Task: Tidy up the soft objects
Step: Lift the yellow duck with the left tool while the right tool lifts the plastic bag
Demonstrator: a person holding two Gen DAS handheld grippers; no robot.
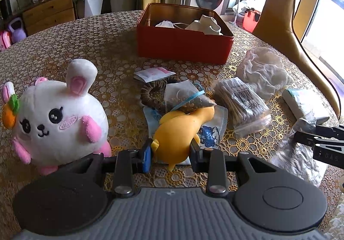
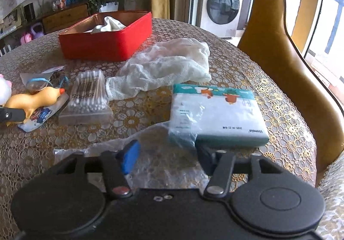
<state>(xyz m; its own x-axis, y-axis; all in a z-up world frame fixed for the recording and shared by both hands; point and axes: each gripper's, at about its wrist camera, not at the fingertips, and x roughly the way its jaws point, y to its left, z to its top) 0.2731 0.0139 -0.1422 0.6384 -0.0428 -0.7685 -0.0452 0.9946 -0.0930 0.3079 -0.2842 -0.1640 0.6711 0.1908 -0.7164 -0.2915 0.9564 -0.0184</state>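
Observation:
My left gripper (image 1: 171, 151) is shut on the body of a yellow rubber animal toy (image 1: 178, 130), which lies on a face mask packet (image 1: 211, 133). A white and pink plush rabbit (image 1: 58, 119) sits just left of it. In the right wrist view my right gripper (image 2: 167, 157) stands open over a crumpled clear plastic sheet (image 2: 150, 145), and its pads do not press on anything. A pack of tissues (image 2: 219, 113) lies just ahead of its right finger. A white gauze cloth (image 2: 167, 63) lies beyond. The red tin (image 1: 182, 46) holds white cloth items.
A bag of cotton swabs (image 1: 243, 102), a mesh sachet (image 1: 185, 98), a brown hair scrunchie (image 1: 150, 91) and a small white packet (image 1: 152, 73) lie mid-table on the lace tablecloth (image 1: 86, 46). A tan chair (image 2: 279, 57) stands at the table's right edge.

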